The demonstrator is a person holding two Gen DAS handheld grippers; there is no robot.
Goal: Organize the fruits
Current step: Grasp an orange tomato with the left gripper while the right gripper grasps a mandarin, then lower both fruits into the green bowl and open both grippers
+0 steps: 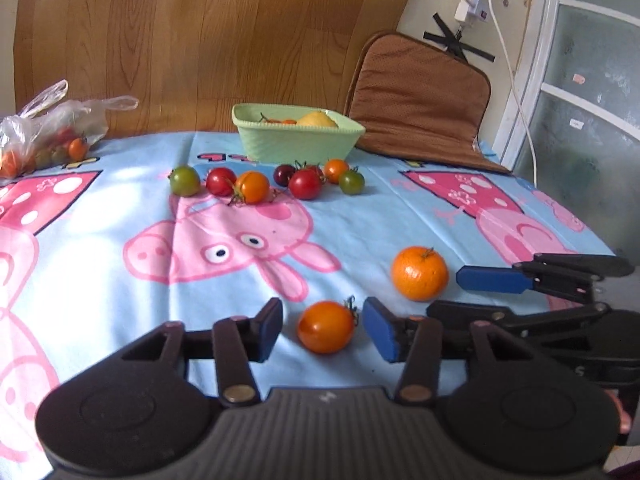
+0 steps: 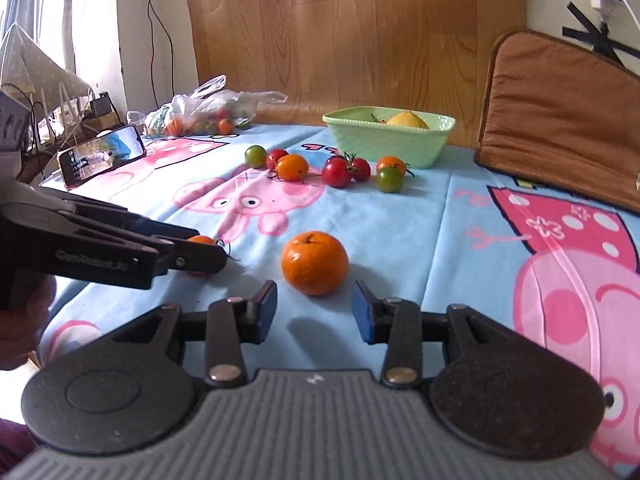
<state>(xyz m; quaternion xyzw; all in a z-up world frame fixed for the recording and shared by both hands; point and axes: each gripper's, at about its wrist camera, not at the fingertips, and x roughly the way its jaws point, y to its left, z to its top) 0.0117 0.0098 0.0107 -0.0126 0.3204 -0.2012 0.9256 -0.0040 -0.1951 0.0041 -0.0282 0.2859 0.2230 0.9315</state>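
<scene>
An orange tomato (image 1: 326, 326) lies on the cartoon-pig cloth between the pads of my left gripper (image 1: 323, 314), with a small gap on each side; the jaws are open. Just right of it sits a mandarin (image 1: 419, 273). In the right wrist view the mandarin (image 2: 314, 263) rests just ahead of my open right gripper (image 2: 315, 292), untouched. The left gripper (image 2: 208, 246) hides most of the tomato (image 2: 202, 240) there. A green bowl (image 1: 298, 142) at the back holds a lemon (image 1: 318, 119). Several small tomatoes (image 1: 252, 186) lie in a row before it.
A plastic bag (image 1: 44, 136) with more tomatoes lies at the back left. A brown cushion (image 1: 420, 100) leans at the back right. A phone (image 2: 102, 154) stands at the table's left edge. A person's hand (image 2: 24, 320) holds the left gripper.
</scene>
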